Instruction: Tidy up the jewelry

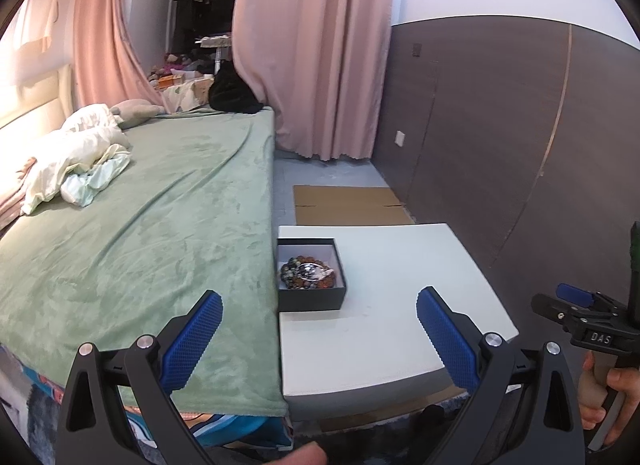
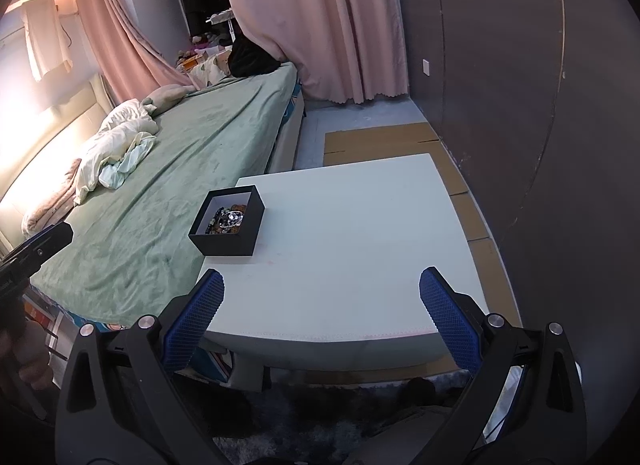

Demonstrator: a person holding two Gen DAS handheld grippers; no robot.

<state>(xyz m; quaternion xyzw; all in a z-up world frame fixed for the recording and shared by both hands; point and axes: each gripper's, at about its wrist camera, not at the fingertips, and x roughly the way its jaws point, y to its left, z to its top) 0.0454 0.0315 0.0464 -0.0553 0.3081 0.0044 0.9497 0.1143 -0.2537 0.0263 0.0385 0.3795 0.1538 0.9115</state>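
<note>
A black open box point(image 1: 311, 297) sits at the left edge of a white table point(image 1: 384, 329), beside the bed. Inside it lie beaded bracelets and a shiny silver piece point(image 1: 306, 274). The box also shows in the right wrist view point(image 2: 228, 239), with the jewelry point(image 2: 229, 220) inside. My left gripper point(image 1: 319, 305) is open and empty, held in front of and above the table's near edge. My right gripper point(image 2: 321, 285) is open and empty over the near part of the table point(image 2: 360, 233). The right gripper also appears at the right edge of the left wrist view point(image 1: 576, 301).
A bed with a green blanket point(image 1: 160, 217) lies left of the table, with crumpled bedding point(image 1: 76, 161) on it. Flat cardboard point(image 1: 348, 203) lies on the floor beyond the table. A dark panel wall point(image 1: 500, 125) is on the right, pink curtains point(image 1: 312, 49) behind.
</note>
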